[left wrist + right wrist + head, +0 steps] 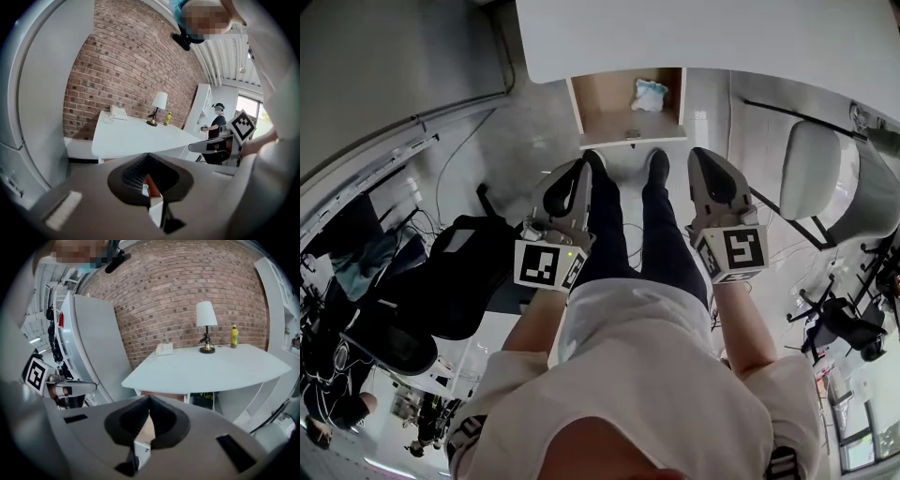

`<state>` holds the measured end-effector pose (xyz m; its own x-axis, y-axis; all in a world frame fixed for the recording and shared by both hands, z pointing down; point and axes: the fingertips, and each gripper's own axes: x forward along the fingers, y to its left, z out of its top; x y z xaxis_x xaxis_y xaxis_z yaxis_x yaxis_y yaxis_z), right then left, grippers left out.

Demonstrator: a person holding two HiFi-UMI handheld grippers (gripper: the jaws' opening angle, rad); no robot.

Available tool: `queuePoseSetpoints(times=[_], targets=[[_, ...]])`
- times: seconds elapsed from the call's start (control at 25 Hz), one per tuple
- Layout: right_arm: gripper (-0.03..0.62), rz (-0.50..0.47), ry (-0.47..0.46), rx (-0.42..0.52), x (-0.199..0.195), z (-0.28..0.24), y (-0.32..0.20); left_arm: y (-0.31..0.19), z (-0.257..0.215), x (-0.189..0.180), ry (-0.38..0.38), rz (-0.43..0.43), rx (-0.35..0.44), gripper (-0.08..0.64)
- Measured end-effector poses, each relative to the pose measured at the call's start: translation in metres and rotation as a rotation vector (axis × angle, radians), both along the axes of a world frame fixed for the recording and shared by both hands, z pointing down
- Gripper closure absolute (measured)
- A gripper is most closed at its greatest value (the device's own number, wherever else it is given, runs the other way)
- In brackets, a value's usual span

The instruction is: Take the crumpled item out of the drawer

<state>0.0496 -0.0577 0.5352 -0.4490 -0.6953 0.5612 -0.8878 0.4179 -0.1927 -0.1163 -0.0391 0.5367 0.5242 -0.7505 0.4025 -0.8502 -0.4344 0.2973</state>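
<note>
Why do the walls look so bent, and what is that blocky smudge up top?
Both gripper views are fisheye: the brick wall bows, corners go black. The blocky patch was added afterwards to hide a face. Head view curves too, yet the drawer looks sharp.

Brick wall (pixel 187 282): red-brown, bare.
Floor (pixel 525 131): smooth grey, with thin cables (pixel 439 183) trailing across it.
Bench (pixel 206 369): white, rounded top, set against the brick. It carries a table lamp (pixel 206 319) with a white shade, a yellow bottle (pixel 234 336) and a white telephone (pixel 164 349).
Seating: one white chair (pixel 811 169) and one black office chair (pixel 464 272).
Shelving (pixel 199 110): white, tall, near the bench's end.
Window (pixel 246 105): bright daylight.
Ceiling (pixel 225 61): white, ribbed.
</note>
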Motion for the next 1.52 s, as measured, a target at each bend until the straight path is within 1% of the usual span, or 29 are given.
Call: queuePoseSetpoints(times=[0.24,0.48,0.64,0.76,0.96,1.0,1.04,1.08,1.24,1.52], targets=[[0.584,-0.010,-0.001,-0.075,-0.004,0.050,0.014,0.017,0.045,0.005,0.002,0.010,-0.060,0.552],[0.584,-0.021,-0.001,-0.130,-0.011,0.095,0.023,0.029,0.088,-0.001,-0.013,-0.004,-0.110,0.551],[0.583,-0.013,-0.001,-0.184,-0.016,0.130,0.027,0.034,0.118,-0.008,-0.021,-0.020,-0.145,0.552],[0.583,-0.012,0.001,-0.225,-0.021,0.151,0.032,0.039,0.132,-0.014,-0.025,-0.029,-0.165,0.552],[0.583,-0.005,0.007,-0.272,-0.030,0.175,0.031,0.042,0.141,-0.022,-0.030,-0.040,-0.184,0.552],[0.534,0.001,0.003,-0.288,-0.032,0.181,0.029,0.042,0.142,-0.023,-0.031,-0.039,-0.185,0.552],[0.361,0.008,-0.003,-0.308,-0.033,0.187,0.027,0.042,0.142,-0.024,-0.032,-0.039,-0.186,0.552],[0.316,0.017,-0.007,-0.325,-0.035,0.193,0.023,0.042,0.142,-0.024,-0.033,-0.037,-0.185,0.552],[0.316,0.042,0.031,-0.355,-0.035,0.221,0.000,0.043,0.140,-0.026,-0.035,-0.040,-0.186,0.552],[0.316,0.072,0.154,-0.437,-0.032,0.292,-0.041,0.050,0.142,-0.027,-0.020,-0.041,-0.199,0.552]])
